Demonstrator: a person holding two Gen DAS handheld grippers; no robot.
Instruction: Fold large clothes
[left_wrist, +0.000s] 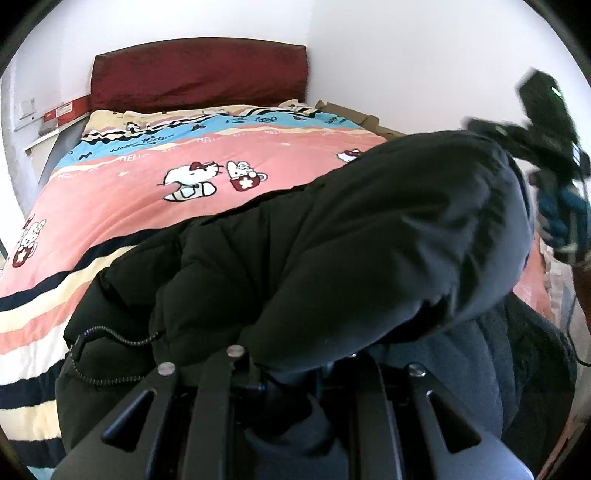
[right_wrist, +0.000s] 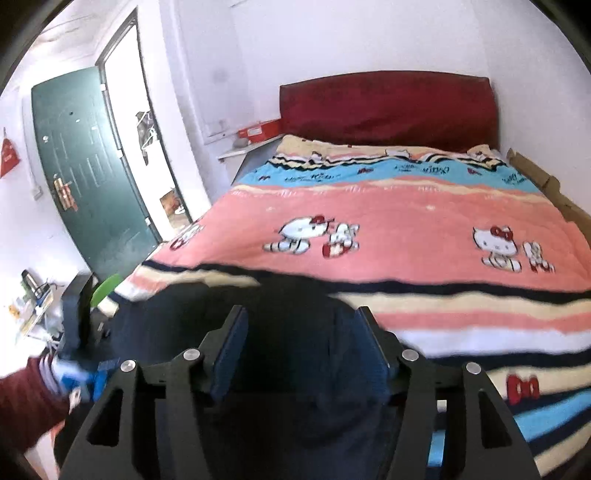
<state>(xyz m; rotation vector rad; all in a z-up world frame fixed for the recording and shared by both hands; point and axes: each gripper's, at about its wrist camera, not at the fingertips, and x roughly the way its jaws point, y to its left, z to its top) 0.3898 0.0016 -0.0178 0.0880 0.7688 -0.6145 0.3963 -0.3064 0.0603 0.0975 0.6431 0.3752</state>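
Broadly, the wide bed with its pink cartoon-cat striped quilt (right_wrist: 424, 206) serves as the folding place. On its near edge lies the bulky black padded jacket (left_wrist: 332, 240), one part lifted and doubled over. The left claw (left_wrist: 295, 373) pinches that jacket's fabric, apparently anchoring it. The right claw (right_wrist: 301, 354) hangs wide over the jacket, holding nothing.

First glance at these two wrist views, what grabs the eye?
The black puffy jacket, heaped on the bed's near end, fills the left wrist view. Behind it spreads the pink cartoon-cat quilt, up to a dark red headboard. The right gripper hangs open above the jacket.
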